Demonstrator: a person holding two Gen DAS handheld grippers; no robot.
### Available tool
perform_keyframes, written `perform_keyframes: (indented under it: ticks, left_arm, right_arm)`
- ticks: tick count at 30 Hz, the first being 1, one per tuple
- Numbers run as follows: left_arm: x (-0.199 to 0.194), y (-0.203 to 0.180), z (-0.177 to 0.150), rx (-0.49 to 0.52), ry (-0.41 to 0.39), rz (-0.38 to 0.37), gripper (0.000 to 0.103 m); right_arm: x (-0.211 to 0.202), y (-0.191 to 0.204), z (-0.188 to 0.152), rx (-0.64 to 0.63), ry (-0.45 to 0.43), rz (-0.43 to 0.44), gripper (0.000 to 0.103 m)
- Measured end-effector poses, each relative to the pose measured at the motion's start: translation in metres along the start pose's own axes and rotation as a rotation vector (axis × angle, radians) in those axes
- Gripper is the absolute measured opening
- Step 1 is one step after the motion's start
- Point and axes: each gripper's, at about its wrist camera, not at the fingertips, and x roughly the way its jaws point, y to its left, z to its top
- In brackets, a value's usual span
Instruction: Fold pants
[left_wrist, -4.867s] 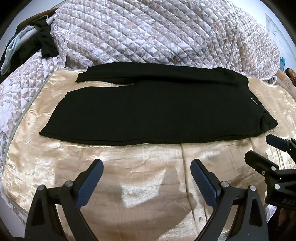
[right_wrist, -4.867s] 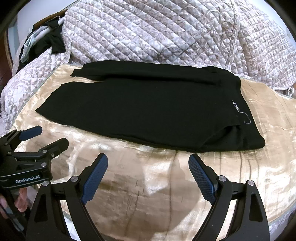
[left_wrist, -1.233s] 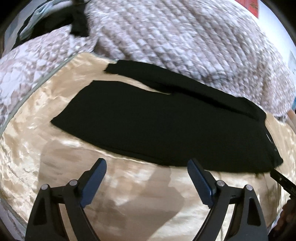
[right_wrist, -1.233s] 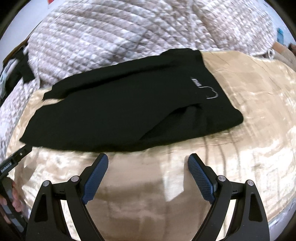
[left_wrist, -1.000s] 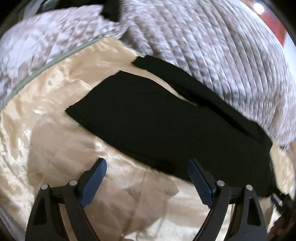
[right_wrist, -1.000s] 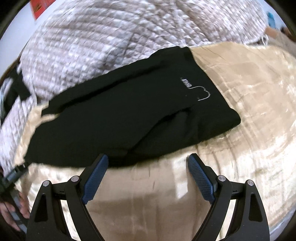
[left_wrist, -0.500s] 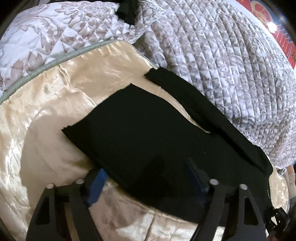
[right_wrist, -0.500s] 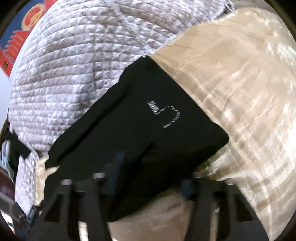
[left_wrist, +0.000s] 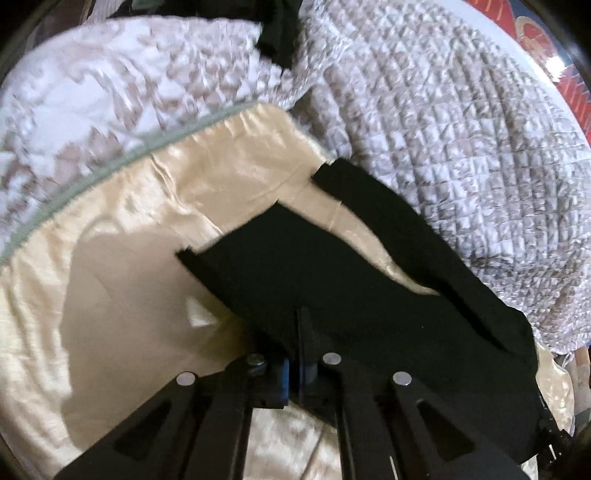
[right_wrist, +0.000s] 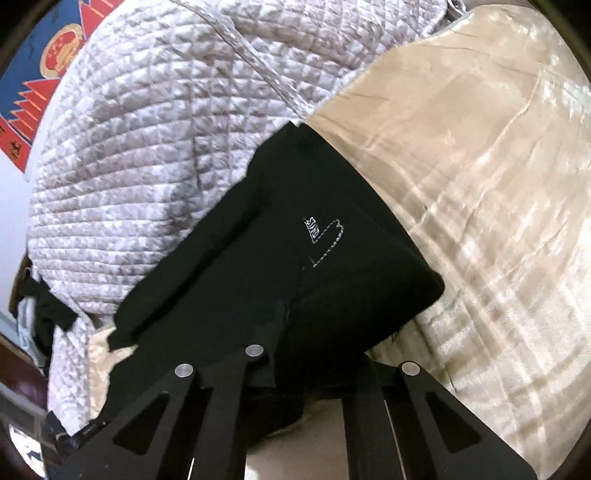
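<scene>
The quilted bedspread (left_wrist: 461, 122) is heaped along the far edge of the gold satin sheet (left_wrist: 122, 266). The black pants (left_wrist: 362, 295) lie flat across the sheet, against the heap. The left gripper (left_wrist: 300, 363) is clenched on the near edge of the leg end. The right gripper (right_wrist: 280, 354) is clenched on the near edge by the waist end, below the stitched logo (right_wrist: 325, 236).

both views close over pants (left_wrist: 369, 295)
</scene>
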Motion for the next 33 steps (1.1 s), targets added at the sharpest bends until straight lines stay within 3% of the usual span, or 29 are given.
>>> perform_keyframes:
  ticks: [8,16,21,23,26,29,33]
  left_arm:
    - [-0.067,0.027,-0.031,0.048,-0.019,-0.015,0.004]
    - [-0.066,0.047,-0.066,0.075,0.073,0.024,0.004]
    - [-0.080,0.055,-0.068,0.068,0.043,0.102,0.009]
    - [-0.093,0.061,-0.067,0.062,0.008,0.149,0.009]
    - [-0.107,0.061,-0.064,0.080,-0.036,0.186,0.009]
    - [-0.114,0.044,-0.059,0.136,-0.073,0.161,0.010]
    - [-0.102,0.016,-0.066,0.231,-0.050,0.084,0.035]
  right_arm:
    - [-0.062,-0.005,-0.026,-0.020,0.028,0.028,0.005]
    - [-0.075,-0.049,-0.060,0.017,0.113,-0.046,0.005]
    - [-0.076,-0.051,-0.064,0.008,0.121,-0.076,0.012]
    - [-0.086,-0.052,-0.065,0.001,0.108,-0.115,0.025]
    - [-0.110,-0.059,-0.067,0.013,0.045,-0.186,0.036]
    - [-0.133,-0.054,-0.065,-0.015,-0.047,-0.286,0.036]
    - [-0.144,-0.027,-0.059,-0.127,-0.153,-0.284,0.036]
